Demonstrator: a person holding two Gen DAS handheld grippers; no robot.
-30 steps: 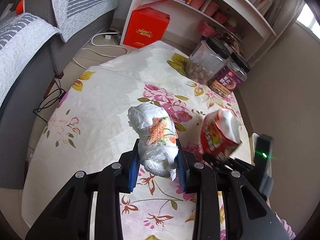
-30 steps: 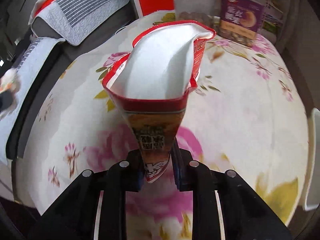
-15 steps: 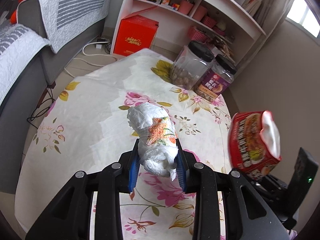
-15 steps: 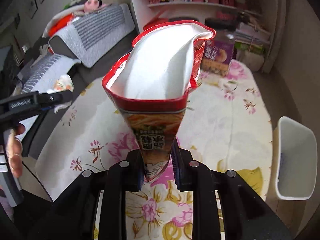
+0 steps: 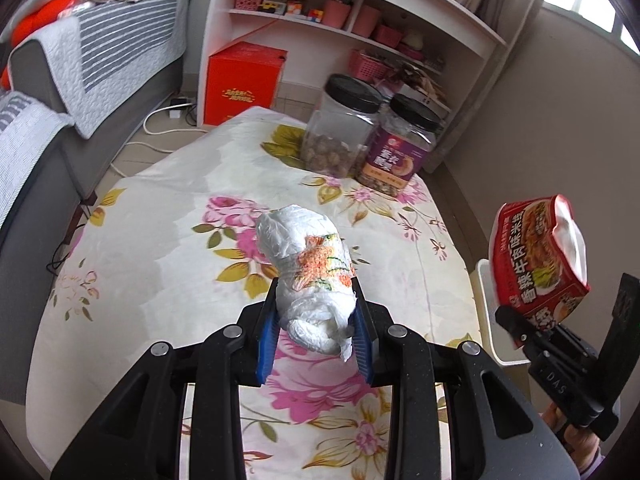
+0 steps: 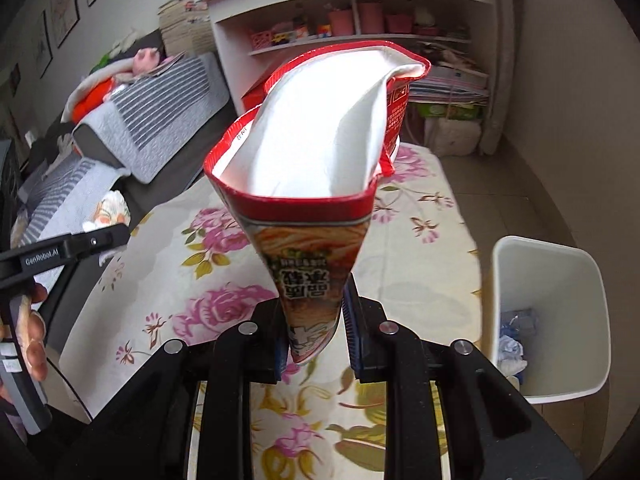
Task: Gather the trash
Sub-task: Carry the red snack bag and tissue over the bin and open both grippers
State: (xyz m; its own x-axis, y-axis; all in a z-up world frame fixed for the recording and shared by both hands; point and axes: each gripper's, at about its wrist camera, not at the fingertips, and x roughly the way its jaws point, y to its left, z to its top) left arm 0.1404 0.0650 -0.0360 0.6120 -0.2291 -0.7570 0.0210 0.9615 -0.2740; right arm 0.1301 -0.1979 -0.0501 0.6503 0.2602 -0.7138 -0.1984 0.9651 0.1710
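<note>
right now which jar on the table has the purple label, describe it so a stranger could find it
Start at the floral table and go to its far end by the white shelf. Two black-lidded jars stand there together; it is the right one, with a purple label, while its neighbour is unlabelled.

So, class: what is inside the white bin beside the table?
In the white bin, crumpled white and bluish scraps lie at the bottom. The near wall hides the rest of its floor.
</note>
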